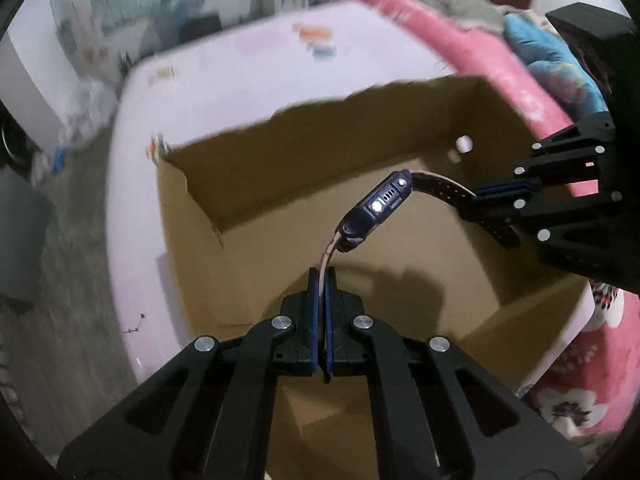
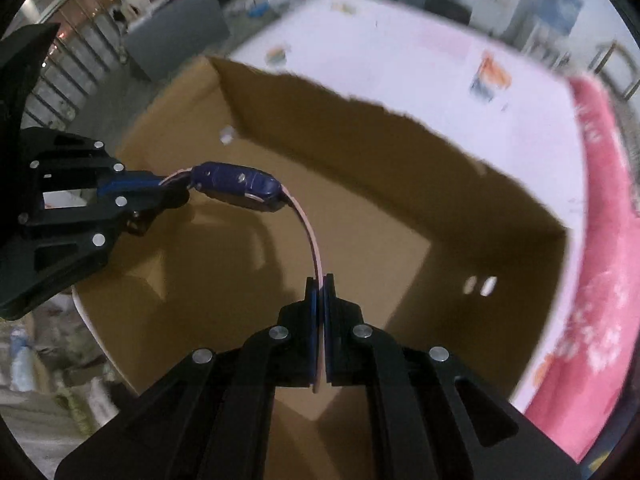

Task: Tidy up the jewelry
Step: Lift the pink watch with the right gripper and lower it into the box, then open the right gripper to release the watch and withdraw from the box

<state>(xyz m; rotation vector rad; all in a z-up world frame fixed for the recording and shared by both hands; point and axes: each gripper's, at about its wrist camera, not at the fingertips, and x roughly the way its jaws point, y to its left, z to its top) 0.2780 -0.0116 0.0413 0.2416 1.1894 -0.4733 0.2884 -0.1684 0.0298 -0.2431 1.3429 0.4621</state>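
A dark blue watch [image 1: 376, 208] with a pink-lined strap hangs between my two grippers above an open cardboard box [image 1: 248, 152]. My left gripper [image 1: 322, 276] is shut on one strap end. My right gripper [image 1: 478, 200] comes in from the right and is shut on the other strap end. In the right wrist view the watch [image 2: 240, 186] arcs from my right gripper [image 2: 320, 284] to the left gripper [image 2: 160, 188] at the left. The box [image 2: 400, 152] lies below them.
The box sits on a pale pink bed sheet [image 1: 240, 64]. A pink floral blanket [image 1: 592, 360] lies along the right. Grey floor with clutter [image 1: 60, 200] is at the left.
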